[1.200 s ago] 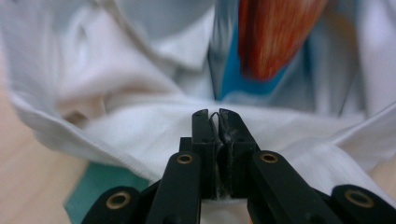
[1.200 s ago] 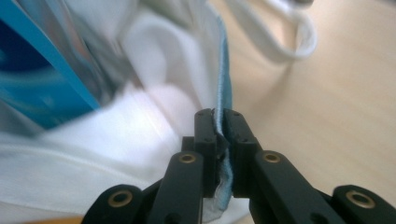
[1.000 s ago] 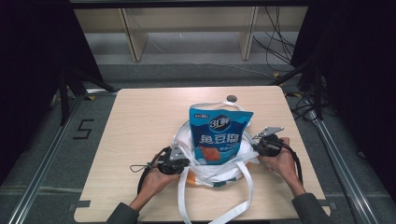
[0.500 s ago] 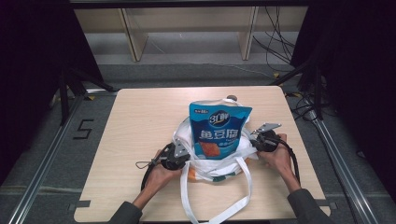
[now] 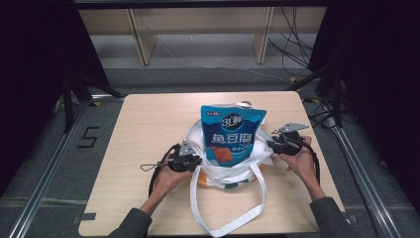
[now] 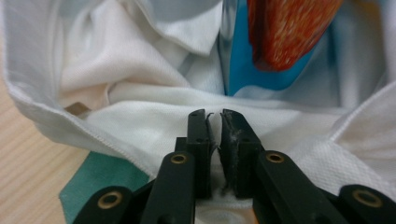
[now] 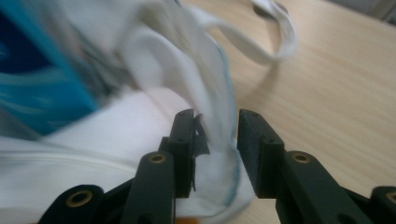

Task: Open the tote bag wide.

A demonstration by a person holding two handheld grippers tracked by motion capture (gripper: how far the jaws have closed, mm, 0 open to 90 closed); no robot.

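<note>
A white cloth bag (image 5: 225, 171) sits near the front middle of the table (image 5: 148, 124), with a blue snack pouch (image 5: 232, 134) standing upright inside it. The left gripper (image 6: 214, 122) is at the bag's left edge — its jaws have just been parting, a narrow gap between them, the cloth below and no longer pinched. The right gripper (image 7: 215, 122) is at the bag's right rim; its jaws have just been spreading too, the rim loose between them.
</note>
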